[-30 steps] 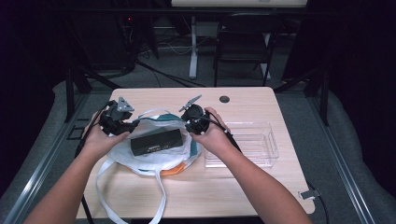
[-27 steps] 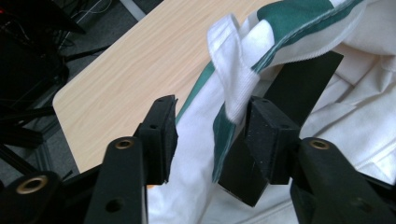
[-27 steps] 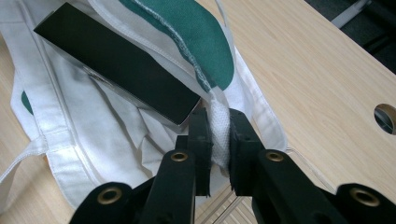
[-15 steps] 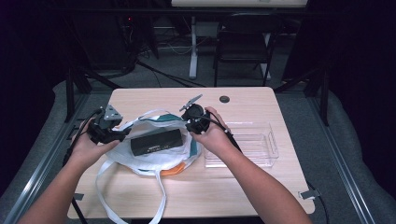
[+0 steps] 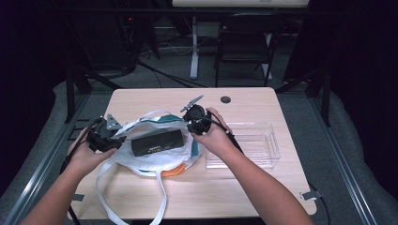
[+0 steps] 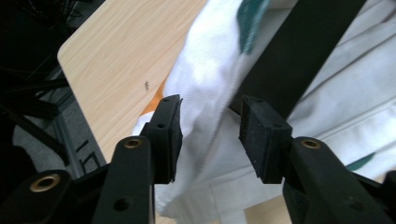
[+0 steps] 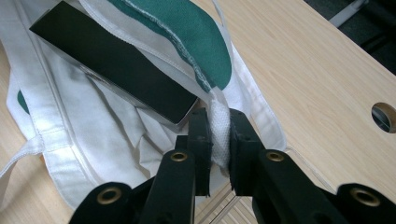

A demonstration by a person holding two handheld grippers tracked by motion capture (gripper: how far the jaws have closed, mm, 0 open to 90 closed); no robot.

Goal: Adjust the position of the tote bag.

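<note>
Two grippers work a white cloth bag that lies crumpled on the left half of the table. At the left, the left gripper sits low at the bag's left edge. In the left gripper view its fingers stand apart with a bunched fold of white cloth between them; the cloth lies against the left finger and clear of the right one, so nothing is clamped. These fingers have just been closing.

The bag is white with a teal-green patch near its mouth, stitched hems and long white straps that trail toward the table's near edge. A bit of orange shows under its lower edge. A long black box lies across the bag's opening, resting on the cloth, its right end close to the right gripper.

Right of the box, the right gripper is at the bag's right rim. In the right gripper view its fingers are pressed together on a strip of the white rim, just beside the box's end.

Farther right, a clear tray stands on the table, near the right hand.
</note>
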